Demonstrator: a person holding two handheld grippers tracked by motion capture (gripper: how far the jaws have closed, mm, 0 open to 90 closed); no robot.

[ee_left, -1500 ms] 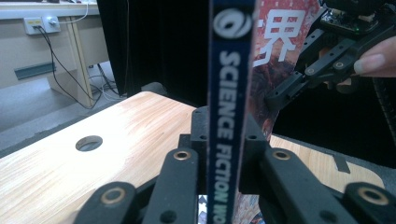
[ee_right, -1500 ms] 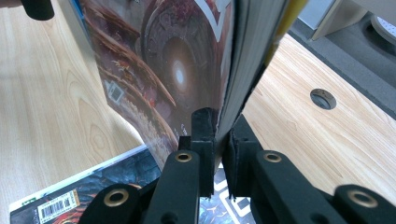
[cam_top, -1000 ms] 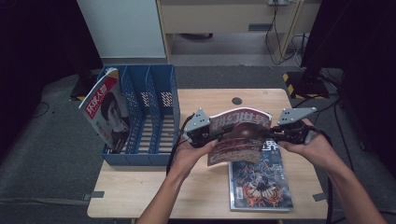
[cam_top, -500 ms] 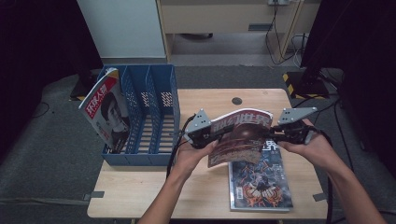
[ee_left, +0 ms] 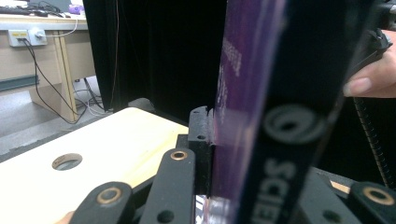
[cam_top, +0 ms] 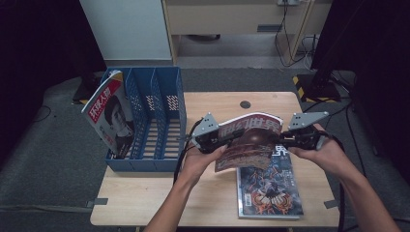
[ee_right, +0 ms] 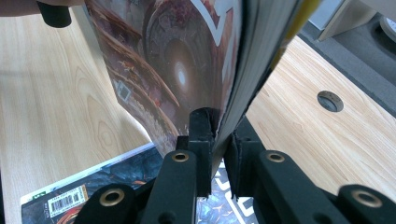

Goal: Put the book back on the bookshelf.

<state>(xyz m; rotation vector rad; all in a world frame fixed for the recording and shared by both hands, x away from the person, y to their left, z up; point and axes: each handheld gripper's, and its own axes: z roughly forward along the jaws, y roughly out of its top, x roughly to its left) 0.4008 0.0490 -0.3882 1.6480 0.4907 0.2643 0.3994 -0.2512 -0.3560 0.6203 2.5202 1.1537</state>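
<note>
Little has changed since the earlier frames: the magazine (cam_top: 249, 142) is still held up in the air over the middle of the table (cam_top: 145, 203), between the two grippers, and neither hand has shifted noticeably. The left gripper (cam_top: 212, 137) grips the magazine's left edge and the right gripper (cam_top: 290, 140) its right edge, so the cover arches slightly between them and faces up and toward the near side. In the left gripper view the jaws have just been easing apart a touch, yet the purple edge of the magazine (ee_left: 252, 116) remains pinched between them. In the right gripper view the two black jaws are clamped tight on the magazine's (ee_right: 187, 70) thick edge, with the pages standing upright out of them. Below the raised magazine, a second magazine (cam_top: 268, 188) with a dark, colourful cover lies flat on the near right part of the table, just as before. To the left stands the blue file rack (cam_top: 164, 121), and a red-and-white magazine (cam_top: 109, 116) still leans in its leftmost compartment, tilted outward to the left.
</note>
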